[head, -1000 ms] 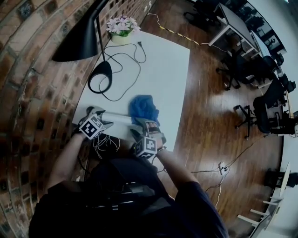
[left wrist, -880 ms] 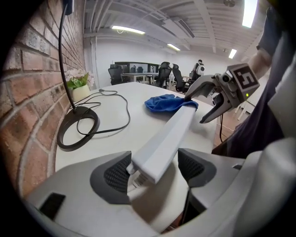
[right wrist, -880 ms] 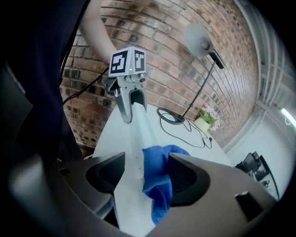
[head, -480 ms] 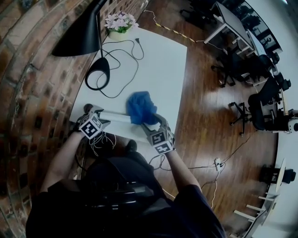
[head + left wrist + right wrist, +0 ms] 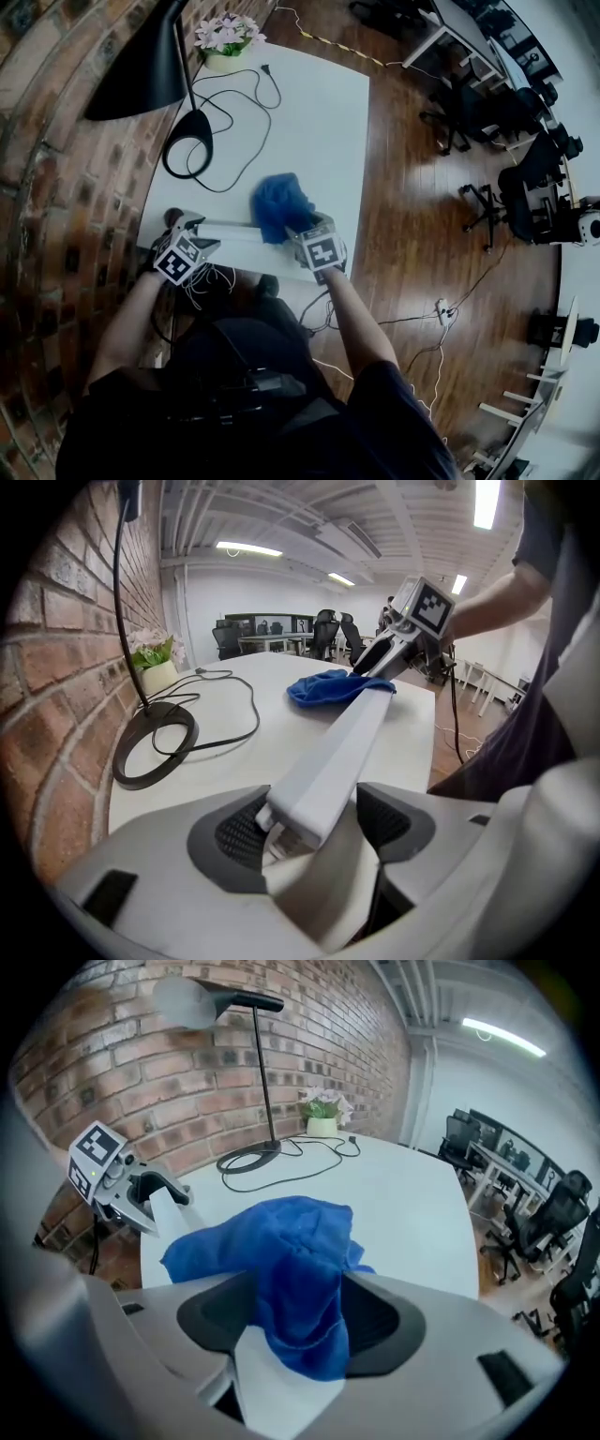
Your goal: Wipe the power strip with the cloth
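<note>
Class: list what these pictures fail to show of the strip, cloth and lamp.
Strip, one end: head view and left gripper view, under the cloth.
Strip's sockets: head view, too small; left gripper view shows only a plain side.
Lamp head: left gripper view, cut off by the top edge.

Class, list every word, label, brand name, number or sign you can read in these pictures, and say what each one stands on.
No readable text in any view.
On the marker cubes: only black-and-white square patterns, no letters or numbers.
On the power strip: plain white, no print visible.
On the cloth: plain blue, no tag visible.
</note>
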Demonstrator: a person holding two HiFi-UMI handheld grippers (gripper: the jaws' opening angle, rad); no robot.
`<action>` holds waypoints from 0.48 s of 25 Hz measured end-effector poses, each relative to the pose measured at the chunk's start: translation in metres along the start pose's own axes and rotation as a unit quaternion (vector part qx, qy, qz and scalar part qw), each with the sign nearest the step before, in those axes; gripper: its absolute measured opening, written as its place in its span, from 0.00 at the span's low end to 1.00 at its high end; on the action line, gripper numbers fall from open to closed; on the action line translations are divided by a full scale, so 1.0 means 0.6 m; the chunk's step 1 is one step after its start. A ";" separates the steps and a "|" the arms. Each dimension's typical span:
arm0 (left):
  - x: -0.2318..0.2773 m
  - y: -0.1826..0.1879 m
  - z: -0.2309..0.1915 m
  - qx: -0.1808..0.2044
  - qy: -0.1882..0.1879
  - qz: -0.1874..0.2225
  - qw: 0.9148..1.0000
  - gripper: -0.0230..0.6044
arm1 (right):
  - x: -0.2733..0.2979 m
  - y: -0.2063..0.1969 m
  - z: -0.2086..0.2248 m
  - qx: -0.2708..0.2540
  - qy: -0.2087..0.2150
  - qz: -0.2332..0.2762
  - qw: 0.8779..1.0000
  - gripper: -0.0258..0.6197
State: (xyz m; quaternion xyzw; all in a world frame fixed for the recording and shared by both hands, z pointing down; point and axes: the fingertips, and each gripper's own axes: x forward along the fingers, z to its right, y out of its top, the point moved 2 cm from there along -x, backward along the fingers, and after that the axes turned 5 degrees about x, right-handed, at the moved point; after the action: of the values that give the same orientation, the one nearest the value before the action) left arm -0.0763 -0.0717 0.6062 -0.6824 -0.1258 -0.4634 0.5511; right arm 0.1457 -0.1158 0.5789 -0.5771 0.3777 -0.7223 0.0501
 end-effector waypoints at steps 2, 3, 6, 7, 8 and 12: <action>-0.005 0.001 0.000 -0.006 -0.004 0.007 1.000 0.51 | 0.014 0.000 -0.001 -0.001 -0.008 -0.008 1.000 0.47; -0.006 0.000 0.000 -0.007 -0.006 0.008 1.000 0.51 | 0.021 -0.002 0.000 -0.001 -0.013 -0.014 1.000 0.47; -0.003 -0.004 0.003 -0.003 -0.015 0.001 1.000 0.49 | 0.036 -0.016 0.004 -0.013 -0.026 -0.040 0.999 0.44; -0.004 0.000 0.004 0.000 -0.020 0.002 1.000 0.49 | 0.036 -0.018 0.004 -0.012 -0.025 -0.044 0.999 0.44; -0.005 0.003 0.005 0.002 -0.024 0.003 1.000 0.48 | 0.036 -0.020 0.003 -0.005 -0.023 -0.046 0.999 0.43; -0.007 -0.001 0.003 0.009 -0.020 -0.003 1.000 0.48 | 0.039 -0.023 -0.025 -0.008 -0.015 -0.048 0.999 0.26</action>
State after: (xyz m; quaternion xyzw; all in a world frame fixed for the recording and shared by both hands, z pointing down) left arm -0.0780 -0.0685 0.6037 -0.6861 -0.1433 -0.4503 0.5532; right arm 0.1296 -0.1107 0.6052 -0.6059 0.3550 -0.7118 0.0166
